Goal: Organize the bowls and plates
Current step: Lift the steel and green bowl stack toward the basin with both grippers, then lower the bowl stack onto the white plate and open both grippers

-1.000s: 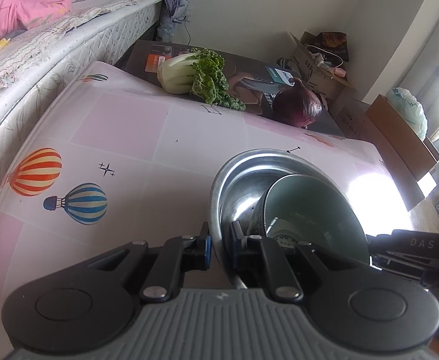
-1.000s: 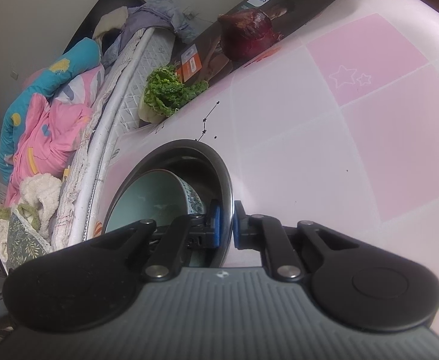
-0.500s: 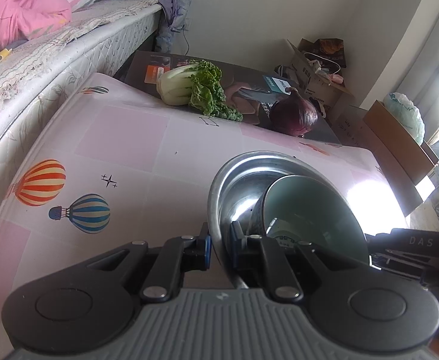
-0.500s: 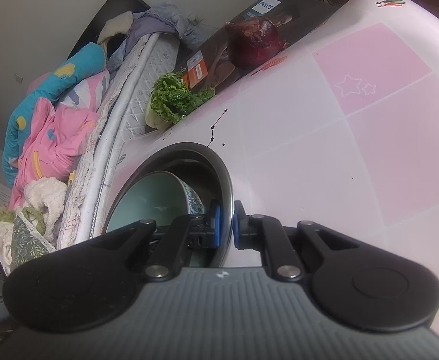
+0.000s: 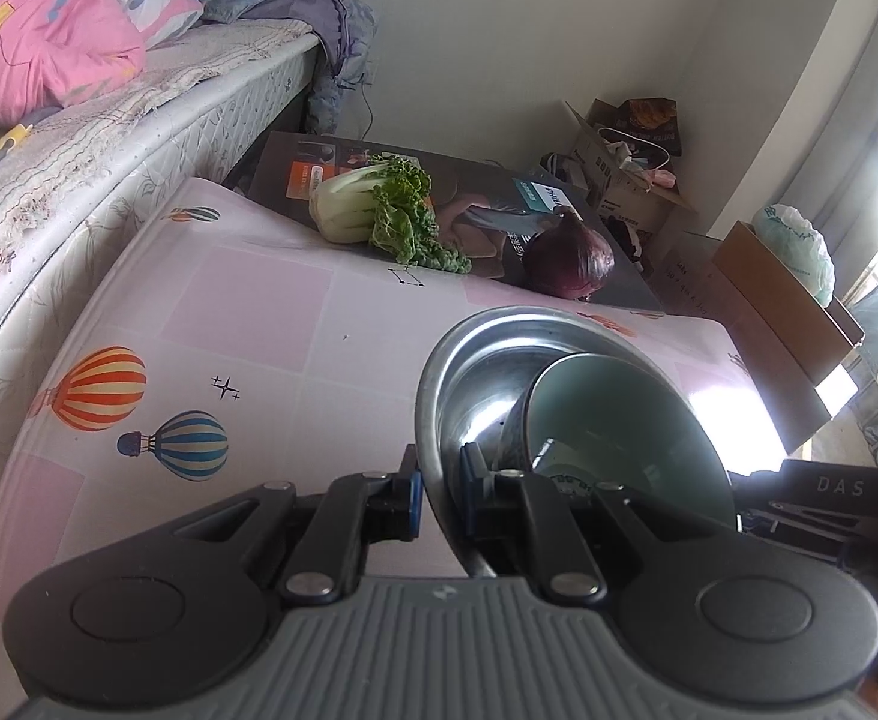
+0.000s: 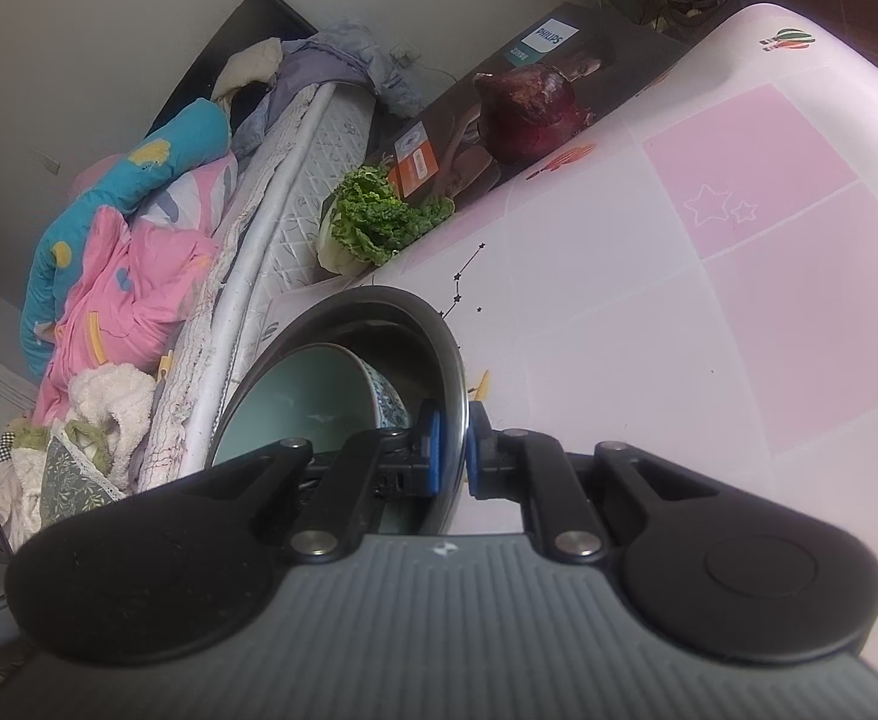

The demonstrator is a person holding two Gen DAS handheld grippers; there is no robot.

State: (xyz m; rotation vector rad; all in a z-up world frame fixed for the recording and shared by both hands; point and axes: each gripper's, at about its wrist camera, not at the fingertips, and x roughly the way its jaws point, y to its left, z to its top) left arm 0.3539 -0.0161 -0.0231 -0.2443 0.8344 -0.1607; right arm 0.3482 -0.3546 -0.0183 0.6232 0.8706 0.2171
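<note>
While raised higher, steel bowl (image 5: pixel 469 372) in both hand-held grippers.

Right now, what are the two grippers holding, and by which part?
Both hold the steel bowl by its rim: left gripper and right gripper on opposite sides. The green bowl sits inside.

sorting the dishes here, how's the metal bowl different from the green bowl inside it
The metal bowl is shiny bare steel; the green bowl is matte pale green with a blue pattern outside. The metal bowl is wider and holds the green bowl. Both grippers pinch the metal bowl's rim, not the green bowl's. Both bowls are round and tilted.
</note>
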